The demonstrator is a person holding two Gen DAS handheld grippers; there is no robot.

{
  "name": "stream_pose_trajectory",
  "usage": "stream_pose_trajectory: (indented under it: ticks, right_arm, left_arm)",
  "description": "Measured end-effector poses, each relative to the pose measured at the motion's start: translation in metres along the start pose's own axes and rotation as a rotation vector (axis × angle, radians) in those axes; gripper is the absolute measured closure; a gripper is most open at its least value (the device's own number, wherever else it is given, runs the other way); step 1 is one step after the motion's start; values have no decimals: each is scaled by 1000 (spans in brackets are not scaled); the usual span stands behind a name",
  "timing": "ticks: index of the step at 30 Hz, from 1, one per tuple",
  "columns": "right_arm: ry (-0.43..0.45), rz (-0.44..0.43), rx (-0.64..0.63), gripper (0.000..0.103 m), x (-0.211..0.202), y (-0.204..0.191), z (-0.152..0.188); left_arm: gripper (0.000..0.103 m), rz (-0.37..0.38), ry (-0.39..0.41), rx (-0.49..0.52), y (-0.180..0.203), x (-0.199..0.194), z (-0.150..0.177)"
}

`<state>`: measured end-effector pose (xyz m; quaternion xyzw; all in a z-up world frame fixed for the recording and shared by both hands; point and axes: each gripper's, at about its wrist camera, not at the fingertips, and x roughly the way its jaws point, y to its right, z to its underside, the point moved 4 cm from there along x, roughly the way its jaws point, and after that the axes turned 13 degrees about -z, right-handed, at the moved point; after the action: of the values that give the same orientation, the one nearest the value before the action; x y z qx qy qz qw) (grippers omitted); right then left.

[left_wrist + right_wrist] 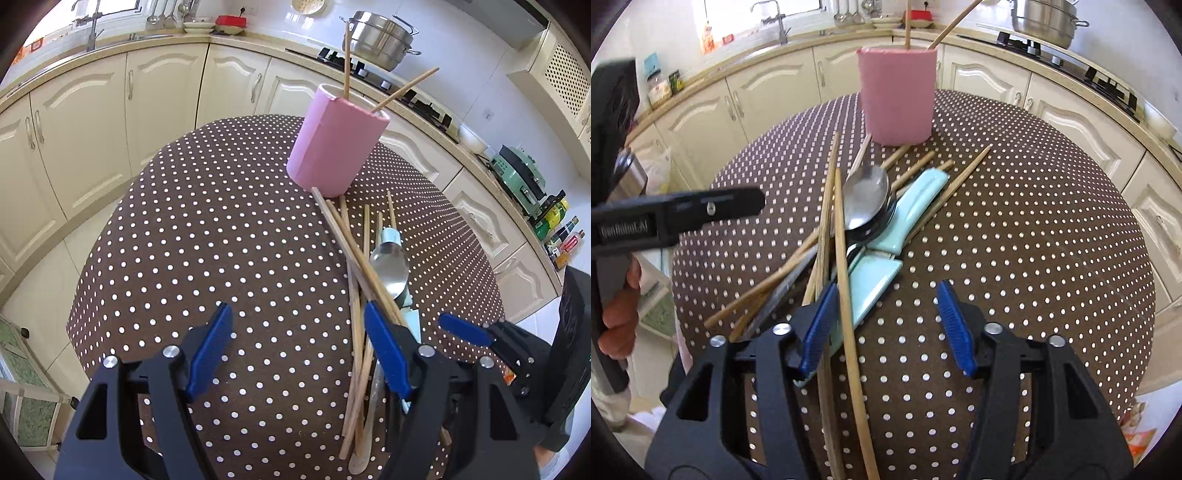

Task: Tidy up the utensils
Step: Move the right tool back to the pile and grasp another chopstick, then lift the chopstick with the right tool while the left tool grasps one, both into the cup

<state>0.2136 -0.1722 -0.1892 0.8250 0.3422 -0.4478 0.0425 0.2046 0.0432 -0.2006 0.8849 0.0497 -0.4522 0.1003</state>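
Observation:
A pink holder (338, 142) (897, 96) stands upright on the dotted table with two chopsticks (347, 55) (907, 24) in it. A pile of wooden chopsticks (356, 266) (827, 221), a metal spoon (389, 267) (866, 197) and pale-green handled utensils (918, 206) lies in front of it. My left gripper (297, 326) is open and empty just left of the pile. My right gripper (886, 314) is open, its left finger (820, 325) at the pile, one chopstick (846, 288) running between its fingers.
The round table (207, 240) (1015, 240) has a brown cloth with white dots. Cream kitchen cabinets (85, 122) curve around behind it, with a steel pot (380, 38) on the hob. The other gripper shows at the right edge of the left wrist view (476, 332) and at the left of the right wrist view (683, 214).

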Motion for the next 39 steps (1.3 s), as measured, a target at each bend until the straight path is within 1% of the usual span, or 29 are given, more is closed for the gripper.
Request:
stream_pose_trajectory:
  ticks: [1, 2, 3, 5, 7, 13, 17, 21, 22, 24, 26, 27, 30, 32, 33, 36, 39]
  right_arm:
    - [2, -11, 5, 63, 0, 0, -1]
    - [4, -17, 12, 71, -1, 1, -1]
    - [3, -18, 15, 75, -1, 1, -1]
    - [-2, -27, 16, 87, -1, 1, -1]
    - [3, -36, 26, 90, -3, 2, 0]
    - [48, -36, 43, 95, -17, 9, 1]
    - [63, -37, 69, 96, -22, 19, 1]
    - [66, -46, 90, 96, -22, 28, 1]
    - [65, -50, 91, 96, -22, 30, 1]
    - [62, -50, 90, 96, -22, 31, 2]
    - [59, -51, 90, 96, -20, 33, 1]
    - [60, -48, 89, 96, -20, 33, 0]
    - [57, -49, 92, 96, -18, 35, -2]
    - [54, -52, 93, 96, -17, 36, -4]
    - [50, -53, 93, 96, -16, 36, -4]
    - [39, -51, 93, 96, -14, 36, -6]
    - [22, -59, 101, 96, -10, 38, -7]
  left_arm:
    - [31, 2, -3, 2, 1, 1, 0]
    - [31, 4, -7, 4, 1, 2, -1]
    - [31, 8, -11, 7, 3, 3, -2]
    - [31, 19, -17, 15, 8, 5, -4]
    - [31, 37, -30, 23, 15, 7, -6]
    - [31, 88, -63, 23, 34, 18, -16]
    - [31, 97, -89, 29, 50, 28, -22]
    - [33, 80, -108, 61, 67, 37, -25]
    - [39, 75, -111, 67, 70, 39, -26]
    - [41, 72, -124, 74, 77, 44, -28]
    - [46, 55, -131, 71, 77, 49, -29]
    - [50, 53, -140, 66, 77, 52, -30]
    - [54, 73, -148, 57, 73, 57, -32]
    - [64, 91, -147, 60, 74, 58, -33]
    - [71, 104, -146, 62, 74, 57, -33]
    - [81, 131, -155, 66, 78, 58, -34]
    - [85, 155, -166, 53, 74, 59, -34]
